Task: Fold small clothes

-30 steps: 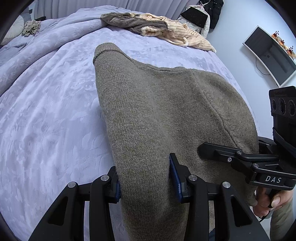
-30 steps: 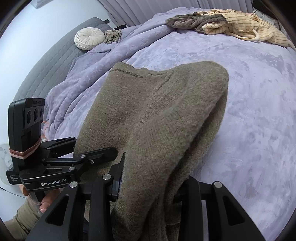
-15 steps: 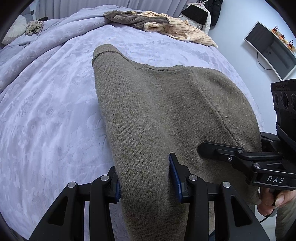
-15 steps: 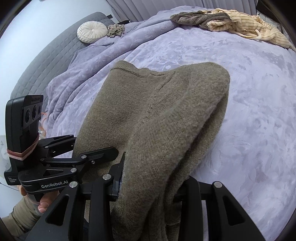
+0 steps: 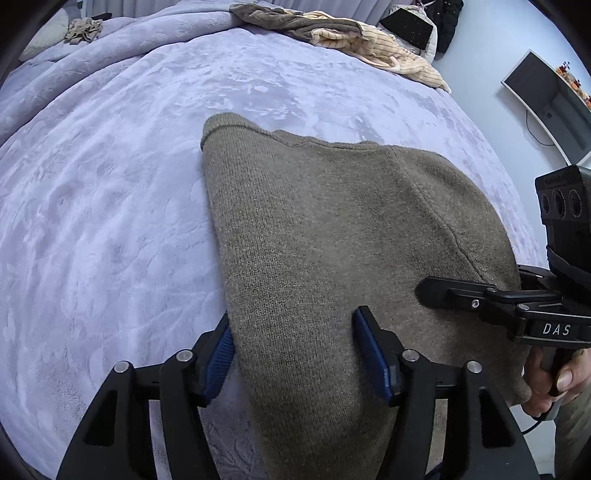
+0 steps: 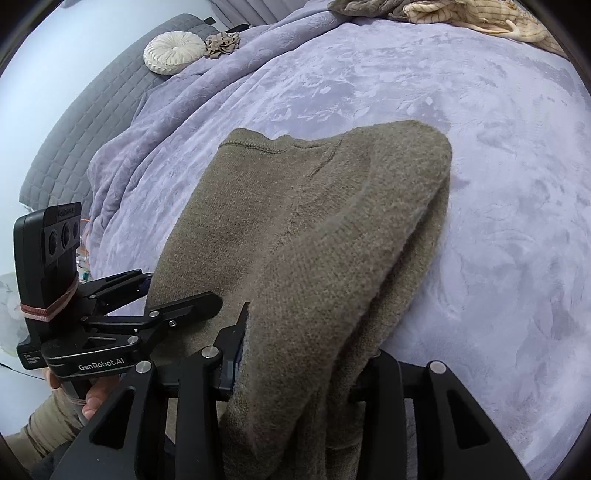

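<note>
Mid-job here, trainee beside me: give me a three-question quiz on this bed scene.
1. True or false: the olive knit sweater lies between the left gripper fingers.
2. What lies at the far edge of the lavender blanket? A) clothes pile B) shoes C) books
3. Fill in: the round cream cushion sits beside a crumpled ____ cloth.

Key: 1 true; 2 A; 3 tan.
</note>
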`<state>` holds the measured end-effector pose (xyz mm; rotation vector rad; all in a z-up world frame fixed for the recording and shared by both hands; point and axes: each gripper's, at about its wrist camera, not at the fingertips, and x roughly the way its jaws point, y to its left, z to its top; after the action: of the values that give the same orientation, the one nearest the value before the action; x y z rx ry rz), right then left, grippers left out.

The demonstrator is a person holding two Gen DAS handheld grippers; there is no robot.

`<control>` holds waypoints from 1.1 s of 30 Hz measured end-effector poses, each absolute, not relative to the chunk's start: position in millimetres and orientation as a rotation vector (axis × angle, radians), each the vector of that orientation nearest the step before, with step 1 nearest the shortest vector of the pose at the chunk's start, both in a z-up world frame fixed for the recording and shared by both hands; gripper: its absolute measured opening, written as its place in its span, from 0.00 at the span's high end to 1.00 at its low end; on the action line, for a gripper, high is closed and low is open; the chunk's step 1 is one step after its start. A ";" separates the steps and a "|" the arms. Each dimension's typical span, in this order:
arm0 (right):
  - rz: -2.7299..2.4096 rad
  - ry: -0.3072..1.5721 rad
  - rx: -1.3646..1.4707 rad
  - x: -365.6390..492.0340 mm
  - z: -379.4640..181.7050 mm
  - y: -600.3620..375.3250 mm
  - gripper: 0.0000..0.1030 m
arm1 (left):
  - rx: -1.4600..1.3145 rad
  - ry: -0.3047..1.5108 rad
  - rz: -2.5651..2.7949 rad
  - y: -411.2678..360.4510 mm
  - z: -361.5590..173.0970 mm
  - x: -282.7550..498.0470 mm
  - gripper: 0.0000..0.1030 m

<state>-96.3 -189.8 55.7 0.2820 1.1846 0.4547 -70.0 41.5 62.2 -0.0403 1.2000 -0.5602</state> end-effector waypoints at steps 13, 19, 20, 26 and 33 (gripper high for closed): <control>0.468 0.962 0.099 -126.9 116.1 -198.3 0.44 | 0.089 1.128 -0.504 24.3 104.9 -50.5 0.37; 0.434 1.068 0.054 -91.7 75.3 -205.2 0.44 | 0.154 1.245 -0.436 4.4 56.3 -10.1 0.37; 0.434 1.083 0.074 -86.1 66.9 -211.5 0.44 | 0.130 1.265 -0.444 6.1 49.3 -6.0 0.35; 0.452 1.075 0.120 -86.0 59.0 -226.1 0.44 | 0.106 1.260 -0.445 13.8 56.4 -10.1 0.32; 0.590 0.947 0.043 -155.5 114.0 -204.7 0.44 | 0.196 1.160 -0.511 15.2 95.2 -83.5 0.32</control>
<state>-155.5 -204.7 114.0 0.0428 0.9465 0.5904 -83.5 15.2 95.2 0.1959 1.1603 -0.5112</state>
